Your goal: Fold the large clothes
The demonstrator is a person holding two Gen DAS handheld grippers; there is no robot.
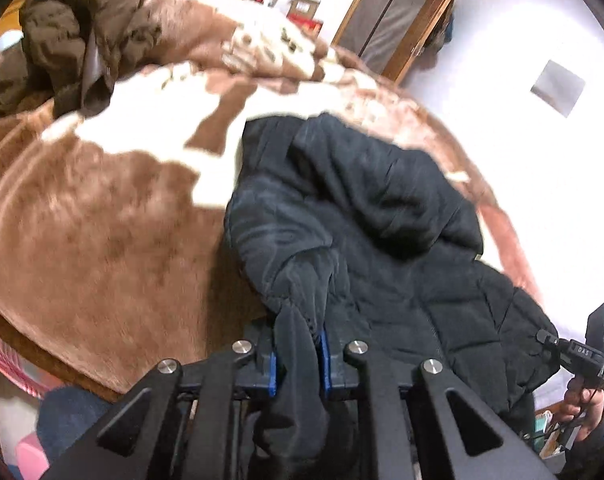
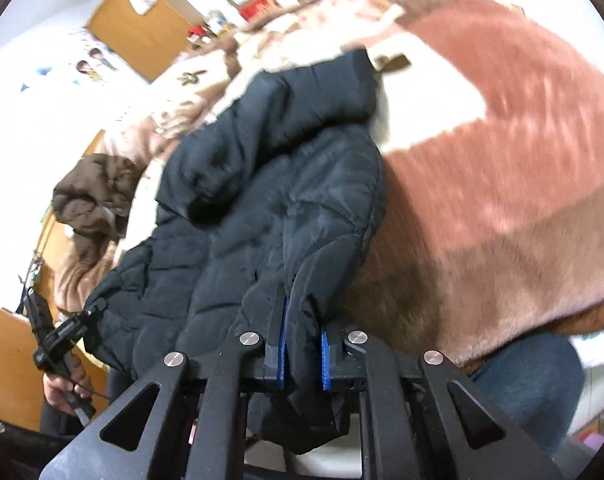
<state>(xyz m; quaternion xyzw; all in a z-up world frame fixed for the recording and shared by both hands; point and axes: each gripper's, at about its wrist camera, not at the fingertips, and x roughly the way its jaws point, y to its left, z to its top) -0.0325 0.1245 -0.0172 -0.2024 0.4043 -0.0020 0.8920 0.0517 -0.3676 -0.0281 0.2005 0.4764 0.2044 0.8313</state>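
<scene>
Black padded jacket [image 1: 361,216] pinched at its near edge by both grippers, the rest spread ahead of them across a brown and cream fleece blanket [image 1: 102,208]. Left gripper [image 1: 298,360] nearly closed, blue pads pressing a bunched fold of the hem that hangs down between and below the jaws. Right gripper [image 2: 302,356] closed the same way on another fold of the same edge.

From the left wrist only: a wooden-framed door [image 1: 393,20] far ahead to the right, a grey square panel [image 1: 557,88] on the white wall, and a hand [image 1: 585,404] on the other gripper's handle at lower right. From the right wrist only: a wooden cabinet [image 2: 142,24] far ahead to the left, cartoon stickers [image 2: 90,64] on the wall, a hand [image 2: 62,388] on the other handle at lower left, blue denim [image 2: 529,388] under the blanket edge to the right.

In both: a crumpled brown jacket [image 1: 74,32] well beyond and left of the black one, red boxes [image 1: 302,16] at the far wall. Hood end farthest from the jaws, quilted body between. Picture blurred in places.
</scene>
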